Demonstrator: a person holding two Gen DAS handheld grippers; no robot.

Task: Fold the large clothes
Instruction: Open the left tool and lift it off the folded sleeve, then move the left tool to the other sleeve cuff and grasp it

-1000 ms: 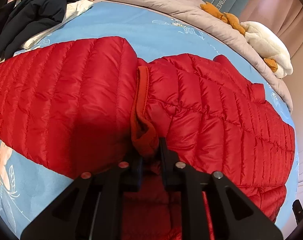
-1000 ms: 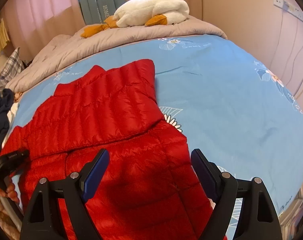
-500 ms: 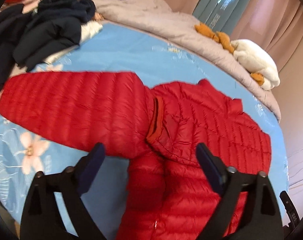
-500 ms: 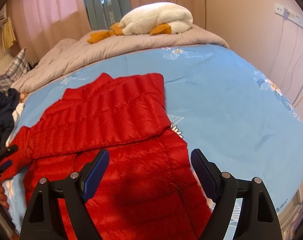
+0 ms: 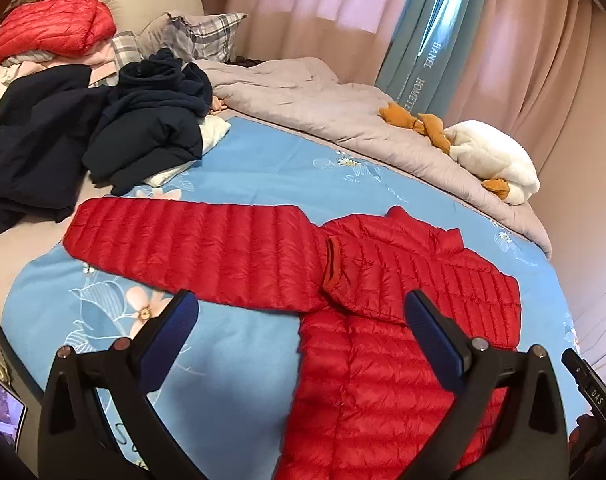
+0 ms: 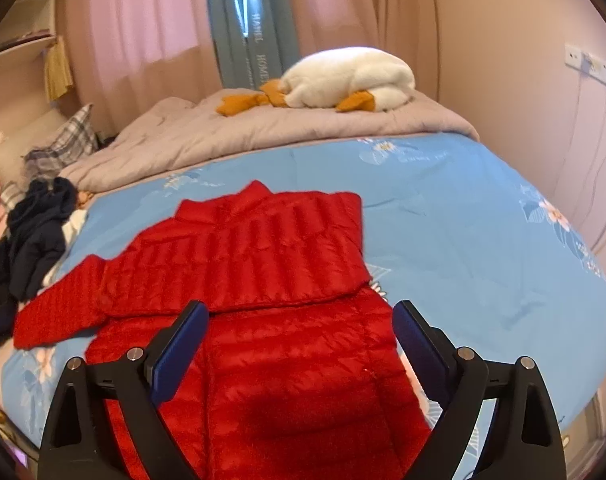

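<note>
Jacket (image 5: 383, 320) on bed (image 5: 263, 168), clothes pile (image 5: 83, 140) beyond

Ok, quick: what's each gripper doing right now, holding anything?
Left gripper: jaws opening wide, nothing held, above the red jacket.
Right gripper: jaws opening, empty, above the same jacket.

glossy quilted red jacket (image 5: 383, 320), matt cotton sheet (image 5: 263, 160).

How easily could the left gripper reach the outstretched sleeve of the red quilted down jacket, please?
Probably easily: the left gripper, jaws opening and empty, hangs over the outstretched sleeve, which lies flat on the blue floral bedsheet with nothing covering it.
</note>
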